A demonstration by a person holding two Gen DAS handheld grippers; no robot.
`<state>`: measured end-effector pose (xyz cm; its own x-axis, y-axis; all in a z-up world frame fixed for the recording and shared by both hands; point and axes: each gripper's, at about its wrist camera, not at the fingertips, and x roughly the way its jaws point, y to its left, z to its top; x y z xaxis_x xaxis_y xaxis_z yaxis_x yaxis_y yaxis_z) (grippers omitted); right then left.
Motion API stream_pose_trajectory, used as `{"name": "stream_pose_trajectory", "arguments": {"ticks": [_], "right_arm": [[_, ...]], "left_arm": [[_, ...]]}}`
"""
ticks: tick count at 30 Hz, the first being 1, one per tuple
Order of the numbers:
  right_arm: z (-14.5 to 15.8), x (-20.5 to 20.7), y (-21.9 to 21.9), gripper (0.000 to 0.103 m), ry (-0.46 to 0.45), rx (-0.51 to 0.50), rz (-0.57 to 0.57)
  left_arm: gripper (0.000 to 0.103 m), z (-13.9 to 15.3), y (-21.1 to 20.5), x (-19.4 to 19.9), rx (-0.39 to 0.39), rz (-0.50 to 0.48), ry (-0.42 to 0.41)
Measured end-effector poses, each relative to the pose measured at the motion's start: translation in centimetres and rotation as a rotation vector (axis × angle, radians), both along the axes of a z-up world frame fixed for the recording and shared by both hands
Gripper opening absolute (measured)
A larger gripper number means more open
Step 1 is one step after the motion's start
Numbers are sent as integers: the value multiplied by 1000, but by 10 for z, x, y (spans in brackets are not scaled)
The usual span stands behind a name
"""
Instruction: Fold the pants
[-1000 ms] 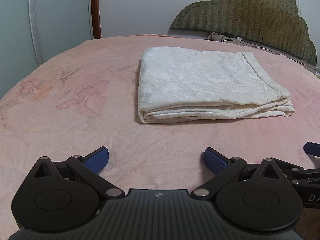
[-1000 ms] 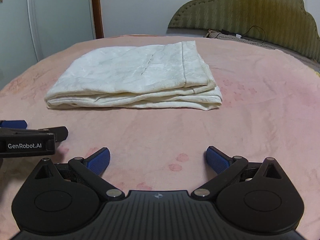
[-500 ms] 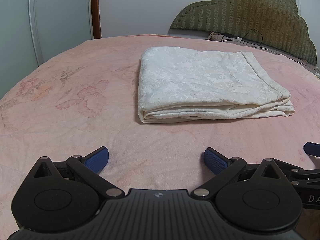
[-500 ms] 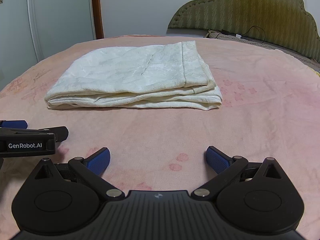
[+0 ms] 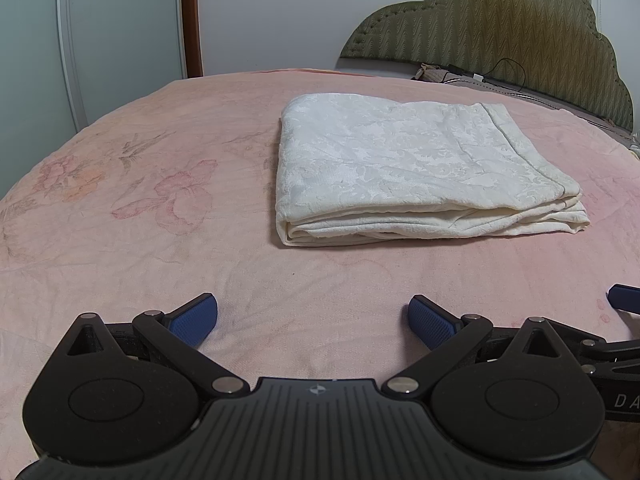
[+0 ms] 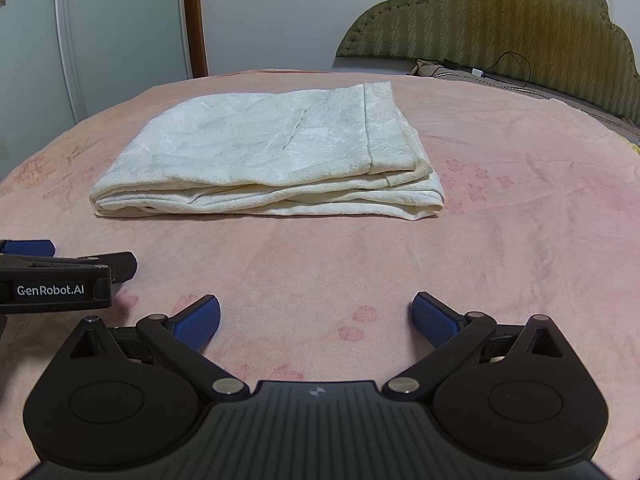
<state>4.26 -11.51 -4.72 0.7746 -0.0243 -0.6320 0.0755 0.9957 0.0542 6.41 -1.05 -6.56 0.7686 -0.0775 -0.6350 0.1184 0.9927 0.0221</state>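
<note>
Pants (image 5: 416, 172) folded into flat rectangular stack, several layers showing at near edge, lying mid-bed on pink floral bedspread (image 5: 120, 240). Cream fabric, woven damask pattern, hemmed band along right side.

Left gripper (image 5: 313, 318) wide apart, empty, low over bedspread, well short of pants. Right gripper (image 6: 316, 318) likewise spread wide, holding nothing, just beside left one. Blue ribbed pads (image 6: 198, 320) on black linkage arms.

Bedspread soft, lightly wrinkled. Olive quilted headboard (image 5: 500, 40) with scalloped top behind; black cable (image 5: 508, 70) at its base.
</note>
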Motion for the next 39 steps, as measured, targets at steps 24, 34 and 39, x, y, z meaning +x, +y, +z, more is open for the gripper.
{"name": "stream_pose_trajectory", "arguments": {"ticks": [24, 34, 39], "right_arm": [[1, 4, 2, 103, -10, 12, 75], [1, 4, 1, 103, -10, 12, 75], [1, 4, 2, 103, -10, 10, 75]], "left_arm": [[103, 0, 0, 1, -1, 0, 0], [103, 0, 0, 0, -1, 0, 0], [103, 0, 0, 1, -1, 0, 0]]}}
